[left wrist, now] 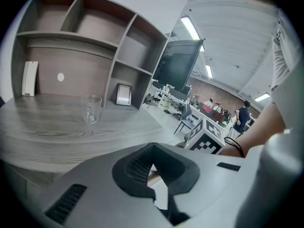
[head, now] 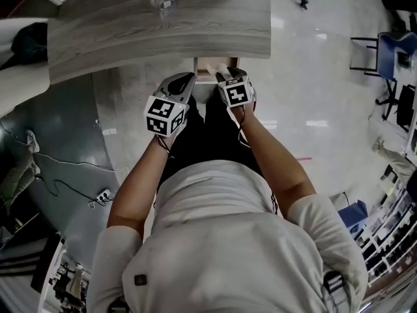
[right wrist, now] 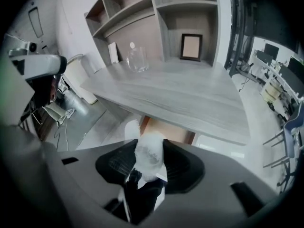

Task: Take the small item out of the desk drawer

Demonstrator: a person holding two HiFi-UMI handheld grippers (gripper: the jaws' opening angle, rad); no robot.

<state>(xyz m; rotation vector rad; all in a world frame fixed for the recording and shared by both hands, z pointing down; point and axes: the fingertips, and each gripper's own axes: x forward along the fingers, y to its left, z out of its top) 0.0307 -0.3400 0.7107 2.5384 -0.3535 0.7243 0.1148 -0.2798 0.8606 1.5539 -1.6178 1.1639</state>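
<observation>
Clerk: Item, small (right wrist: 148, 158). Location and hold?

Checker: Just in front of the desk (head: 163, 25) edge, pinched between the jaws of the right gripper (right wrist: 149, 146). Left gripper (left wrist: 153, 148): jaws drawn together, empty.

Clerk: Handling?

Checker: White, wispy, crumpled; probably light, soft and crushable. Take mid-body, gently. Desk: grey wood-grain, flat. Drawer (head: 207, 64) under desk: tan, boxy, open.

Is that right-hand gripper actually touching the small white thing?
Touching. The right gripper view shows the small white item squeezed between both pads of the right gripper, with no gap on either side.
</observation>
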